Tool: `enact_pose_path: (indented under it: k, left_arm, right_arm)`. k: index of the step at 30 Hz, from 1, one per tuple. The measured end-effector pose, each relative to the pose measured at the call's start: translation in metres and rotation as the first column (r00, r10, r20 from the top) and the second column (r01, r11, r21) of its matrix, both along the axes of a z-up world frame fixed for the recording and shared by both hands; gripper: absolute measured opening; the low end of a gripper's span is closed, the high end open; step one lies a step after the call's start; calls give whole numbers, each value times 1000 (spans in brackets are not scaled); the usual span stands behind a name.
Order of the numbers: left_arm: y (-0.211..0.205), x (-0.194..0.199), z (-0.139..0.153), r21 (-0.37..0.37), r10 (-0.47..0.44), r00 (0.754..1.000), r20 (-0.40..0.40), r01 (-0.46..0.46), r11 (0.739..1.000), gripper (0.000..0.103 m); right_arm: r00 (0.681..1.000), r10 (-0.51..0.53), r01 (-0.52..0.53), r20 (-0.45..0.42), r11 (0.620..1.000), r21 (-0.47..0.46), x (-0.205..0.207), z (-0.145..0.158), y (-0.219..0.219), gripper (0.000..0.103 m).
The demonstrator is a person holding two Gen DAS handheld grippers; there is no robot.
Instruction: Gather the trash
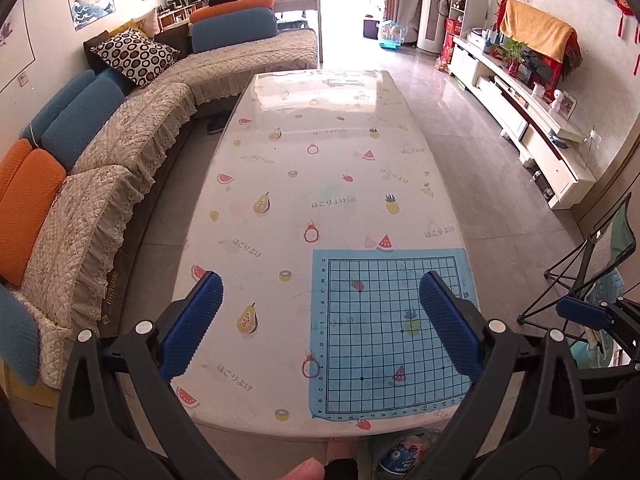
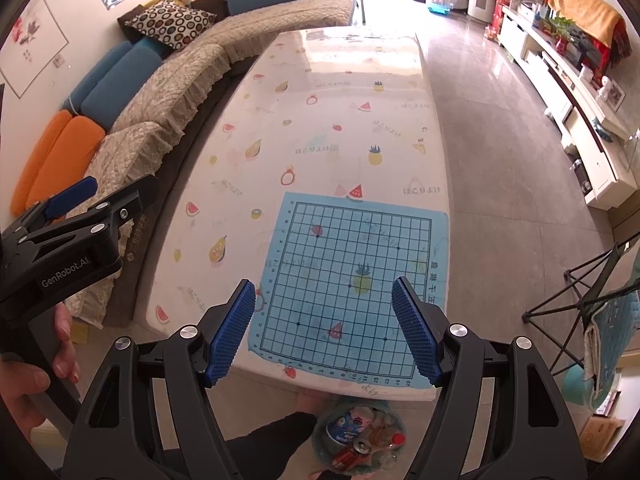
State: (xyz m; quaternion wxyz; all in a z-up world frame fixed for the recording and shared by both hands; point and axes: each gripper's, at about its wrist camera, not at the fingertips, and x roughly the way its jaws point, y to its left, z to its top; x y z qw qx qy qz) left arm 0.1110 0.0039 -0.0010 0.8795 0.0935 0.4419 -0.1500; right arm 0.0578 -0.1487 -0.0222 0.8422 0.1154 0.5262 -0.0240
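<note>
My left gripper [image 1: 320,278] hangs open over the near part of the table [image 1: 280,184], nothing between its blue pads [image 1: 192,320]. My right gripper [image 2: 324,284] is open too, above the blue grid mat [image 2: 348,280], and holds nothing. On the floor under the table's near edge stands a translucent trash bin [image 2: 320,432]. In it lie a red can [image 2: 352,454], a blue-labelled tub [image 2: 344,426] and a red-capped bottle [image 2: 396,438]. The bin [image 1: 400,452] also shows at the bottom of the left wrist view. I see no loose trash on the tabletop.
A sofa [image 1: 120,152] with cushions runs along the table's left side. A white TV cabinet [image 1: 532,136] lines the right wall. A black folding frame [image 2: 580,292] stands at the right on the grey floor. A hand [image 2: 60,344] grips the left gripper's handle.
</note>
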Motion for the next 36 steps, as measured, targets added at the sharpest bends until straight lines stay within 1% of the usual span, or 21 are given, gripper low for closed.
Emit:
enact_pose_path:
  k: [2,5,13,25,30,36]
  left_arm:
    - [1,0,-2,-1,-1,1000,9,1,1000,96]
    - [0,1,-6,-1,-2,1000,-1,2,1000,96]
    - [0,1,-11,11,-5,1000,9,5,1000,96]
    - [-2,4,-19,32,-21,999,28,20,999,96]
    - [-4,8,-28,42,-32,999,7,31,999,96]
    - [-5,9,-34,44,-44,999,9,44,998,96]
  right_arm:
    - [1000,-9,9,4,1000,-7,-1,-1,1,71]
    - [1000,-11,11,14,999,-30,-2,-4,5,71]
    - [1000,-14,15,24,1000,-22,-7,-9,12,71]
    - [1000,-17,17,-7,1000,-22,-4,-19,17,71]
    - [1000,-13,13,-21,999,-32,1,-24,17,71]
    - [999,-20,19,-42,1000,-21,4,-31,16,71]
